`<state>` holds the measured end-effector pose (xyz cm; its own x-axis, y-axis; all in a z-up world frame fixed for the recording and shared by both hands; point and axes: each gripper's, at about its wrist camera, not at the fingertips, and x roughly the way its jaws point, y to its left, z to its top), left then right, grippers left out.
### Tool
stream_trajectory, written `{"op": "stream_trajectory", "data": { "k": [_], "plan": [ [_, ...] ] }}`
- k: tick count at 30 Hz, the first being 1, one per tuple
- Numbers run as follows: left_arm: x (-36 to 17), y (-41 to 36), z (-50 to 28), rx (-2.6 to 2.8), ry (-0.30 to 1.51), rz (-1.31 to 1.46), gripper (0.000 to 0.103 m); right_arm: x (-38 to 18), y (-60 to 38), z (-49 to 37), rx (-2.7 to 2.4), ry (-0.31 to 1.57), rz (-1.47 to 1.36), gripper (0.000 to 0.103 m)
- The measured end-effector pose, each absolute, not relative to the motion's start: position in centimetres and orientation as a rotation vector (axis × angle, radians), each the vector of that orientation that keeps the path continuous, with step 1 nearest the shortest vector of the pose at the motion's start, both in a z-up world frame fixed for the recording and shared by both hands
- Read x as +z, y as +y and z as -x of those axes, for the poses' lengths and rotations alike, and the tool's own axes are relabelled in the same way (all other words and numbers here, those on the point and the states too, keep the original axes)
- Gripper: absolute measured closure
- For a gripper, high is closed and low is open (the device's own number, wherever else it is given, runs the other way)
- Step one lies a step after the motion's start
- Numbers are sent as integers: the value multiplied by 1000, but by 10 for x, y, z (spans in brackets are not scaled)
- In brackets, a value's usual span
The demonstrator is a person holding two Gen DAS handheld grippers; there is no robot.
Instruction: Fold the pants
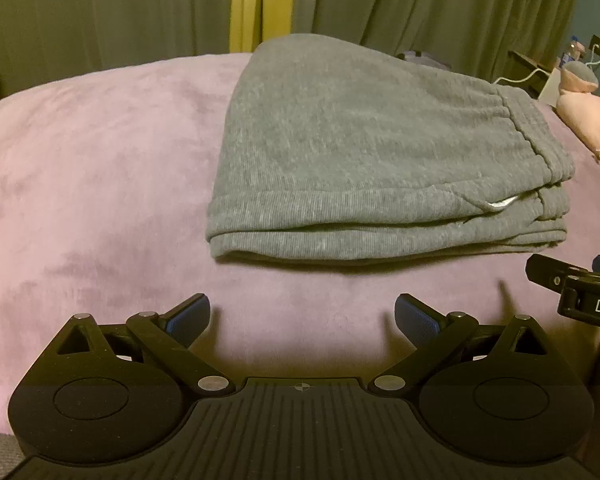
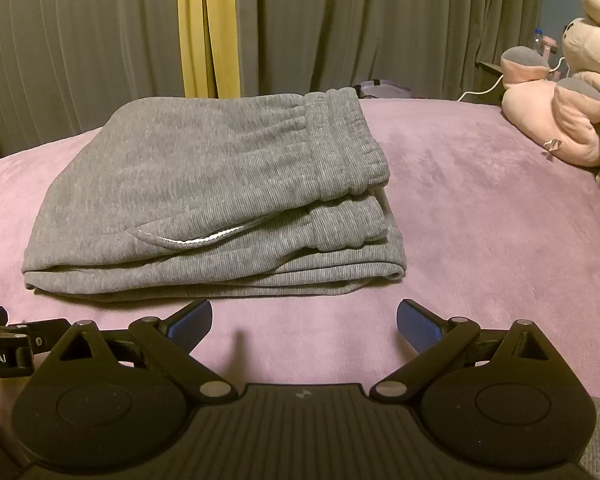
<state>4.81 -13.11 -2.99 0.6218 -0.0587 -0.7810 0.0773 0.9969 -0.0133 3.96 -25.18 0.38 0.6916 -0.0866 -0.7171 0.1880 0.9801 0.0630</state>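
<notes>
**Before both open claws: a folded bundle that needs only a check**

Between the blue pads of the left gripper [image 1: 302, 316] there is only pink blanket; its jaws stand wide apart and hold nothing. The right gripper [image 2: 304, 320] is the same, spread wide and empty, just beside the left one.

Just ahead of both claws, not touching them, lie the grey sweatpants [image 2: 220, 196], stacked in several layers on the pink blanket [image 2: 480, 208]. The elastic waistband [image 2: 340, 144] sits on top, toward the right of the stack, and a white drawstring [image 2: 196, 240] shows at a pocket-like opening in the front edge.

I judge the folding nearly complete. To finish well, keep both claws low and away from the stack, so a finger does not catch the loose front layers. If the lower edges look uneven, press them flat gently rather than lifting again. Far to the right, a pink plush toy [image 2: 572, 120] is well clear.
</notes>
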Motion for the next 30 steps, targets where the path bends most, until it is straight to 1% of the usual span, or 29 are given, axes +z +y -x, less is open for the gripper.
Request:
{"op": "stream_trajectory", "data": {
  "k": [18, 30],
  "plan": [
    [-30, -137, -47, -64, 899, -69, 2, 2, -250, -39, -153, 804, -127, 4],
    [-32, -132, -50, -78, 923, -33, 2, 0, -250, -41, -147, 813, -108, 4]
  ]
}}
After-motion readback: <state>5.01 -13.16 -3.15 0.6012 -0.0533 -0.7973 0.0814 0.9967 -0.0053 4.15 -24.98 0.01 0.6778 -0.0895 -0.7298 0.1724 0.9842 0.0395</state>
